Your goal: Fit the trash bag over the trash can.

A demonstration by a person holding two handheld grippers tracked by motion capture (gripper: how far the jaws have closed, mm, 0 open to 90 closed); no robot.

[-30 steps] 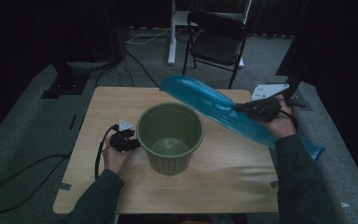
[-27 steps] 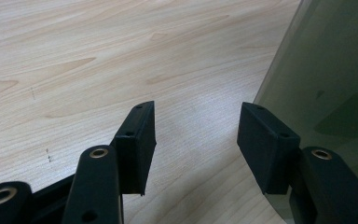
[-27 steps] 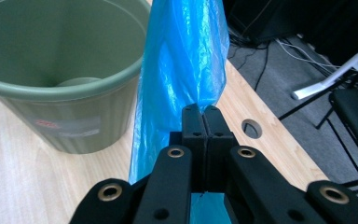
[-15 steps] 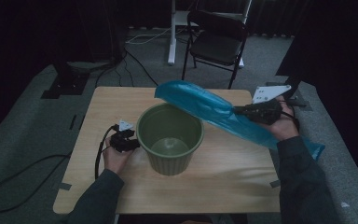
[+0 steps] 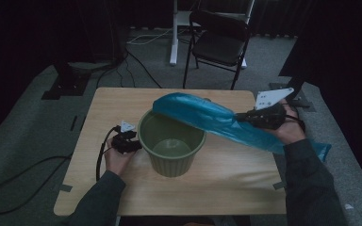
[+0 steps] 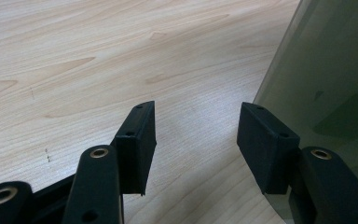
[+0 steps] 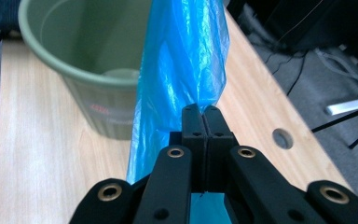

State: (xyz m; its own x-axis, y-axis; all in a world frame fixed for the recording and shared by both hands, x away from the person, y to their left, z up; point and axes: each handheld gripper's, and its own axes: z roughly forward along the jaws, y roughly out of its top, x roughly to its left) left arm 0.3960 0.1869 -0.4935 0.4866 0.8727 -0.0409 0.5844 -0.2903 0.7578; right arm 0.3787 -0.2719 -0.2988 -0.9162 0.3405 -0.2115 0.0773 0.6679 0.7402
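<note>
Right gripper view, blue bag [image 7: 182, 60] pinched in right gripper [image 7: 204, 116]

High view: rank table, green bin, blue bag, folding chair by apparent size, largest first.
1. table
2. blue bag
3. green bin and folding chair: they look about alike, and the chair stands farther from the camera, so I won't rank them.
</note>
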